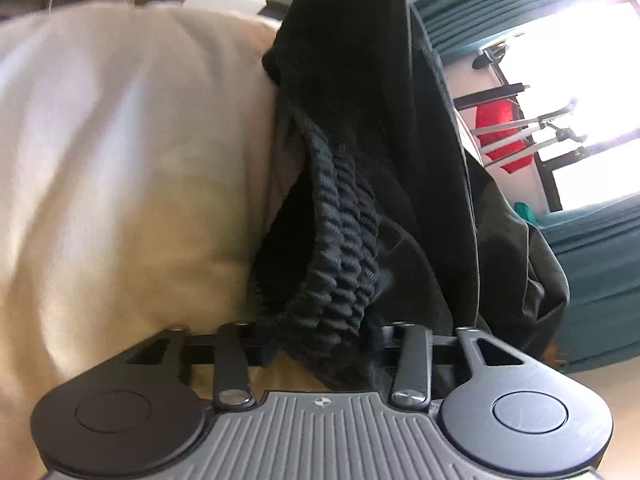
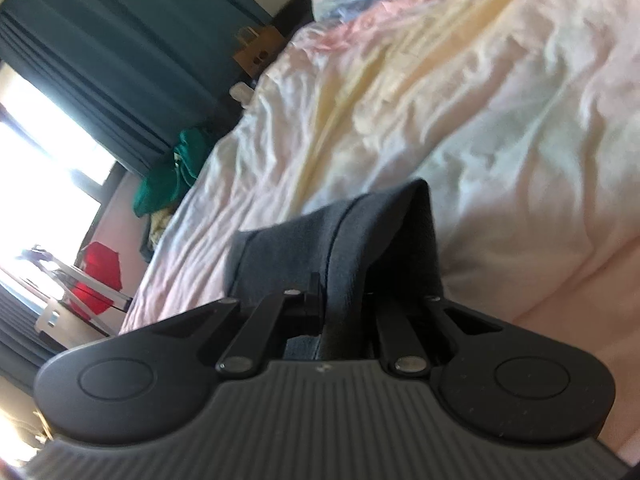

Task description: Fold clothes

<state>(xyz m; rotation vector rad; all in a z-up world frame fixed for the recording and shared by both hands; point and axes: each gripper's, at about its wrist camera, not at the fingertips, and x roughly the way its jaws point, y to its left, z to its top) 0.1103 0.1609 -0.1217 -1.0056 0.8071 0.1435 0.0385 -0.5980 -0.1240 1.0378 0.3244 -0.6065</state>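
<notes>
A black garment [image 1: 352, 120] hangs in front of the left wrist camera. Its ribbed elastic waistband [image 1: 344, 248] runs down into my left gripper [image 1: 320, 344]. The cloth covers the fingers there, and the jaws stand narrow, shut on the bunched waistband. In the right wrist view, my right gripper [image 2: 344, 312] is shut on a fold of the same dark cloth [image 2: 320, 232], which drapes over its fingers and hides them. Beneath both lies the bed with its pale crumpled cover [image 2: 480, 100].
Cream bedding [image 1: 120, 140] fills the left of the left wrist view. Teal curtains [image 2: 100, 60] frame a bright window [image 1: 592, 80]. A red item [image 2: 100, 276] sits by a metal rack [image 1: 532, 128], green clothes [image 2: 168, 184] lie at the bed's edge, and a cardboard box [image 2: 256, 48] stands beyond.
</notes>
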